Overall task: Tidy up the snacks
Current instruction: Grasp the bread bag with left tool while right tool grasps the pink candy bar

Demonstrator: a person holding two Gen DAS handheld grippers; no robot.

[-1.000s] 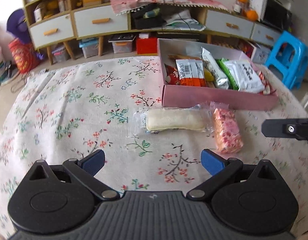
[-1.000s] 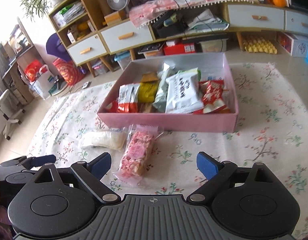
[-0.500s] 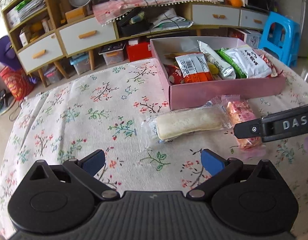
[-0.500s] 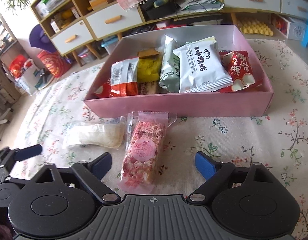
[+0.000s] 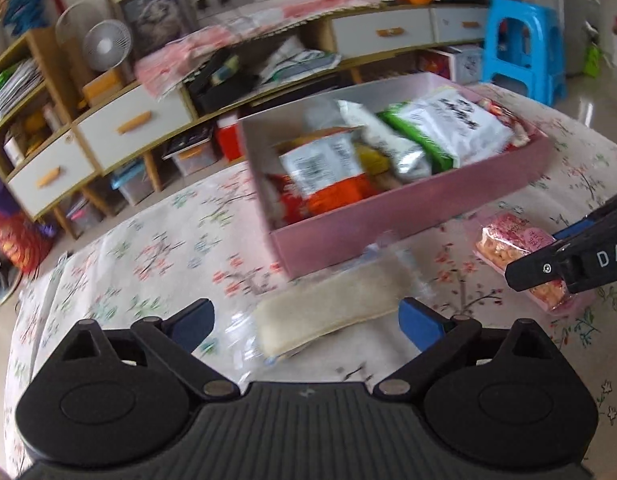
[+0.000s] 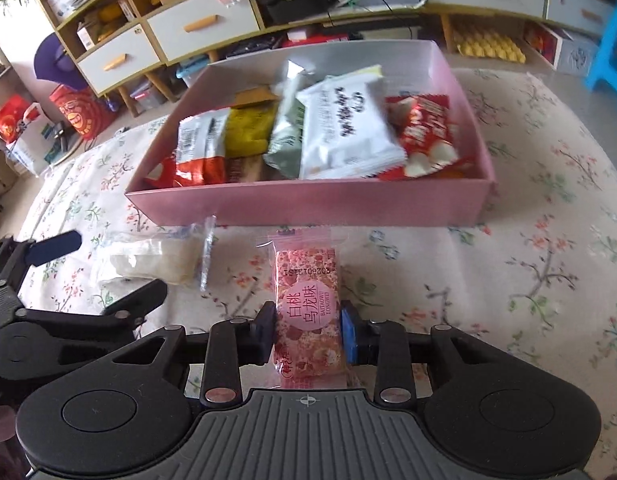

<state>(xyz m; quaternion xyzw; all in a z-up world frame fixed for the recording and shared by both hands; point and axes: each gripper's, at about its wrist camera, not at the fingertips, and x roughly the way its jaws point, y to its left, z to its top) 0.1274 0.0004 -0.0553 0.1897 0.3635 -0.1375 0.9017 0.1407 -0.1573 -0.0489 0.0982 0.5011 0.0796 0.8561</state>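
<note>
Snacks: two lie loose on the floral cloth [image 6: 548, 240] in front of the pink box [image 6: 308, 204], the rest are packed inside it. Pink bar [image 6: 308, 304], in a clear wrapper with a round pink label, lies lengthwise just in front of the box's near wall, apart from it. Right gripper [image 6: 308, 334] is closing on the bar's near half; both pads touch the wrapper sides, so the bar is pinched between them. White bar [image 5: 328, 312], also in clear wrap, lies left of the pink bar and near the same wall of the box. Left gripper [image 5: 306, 320] stands wide, its jaws closing slightly, with the white bar between the blue pads [image 5: 418, 322] but not touched by them. Inside the box: white packet [image 6: 344, 128], red packet [image 6: 424, 136], yellow packet [image 6: 248, 132], orange-and-white packet [image 6: 200, 152], overlapping. Left wrist view is motion-blurred. Behind the box: cabinet with drawers [image 6: 196, 26] and a blue stool [image 5: 520, 44].
</note>
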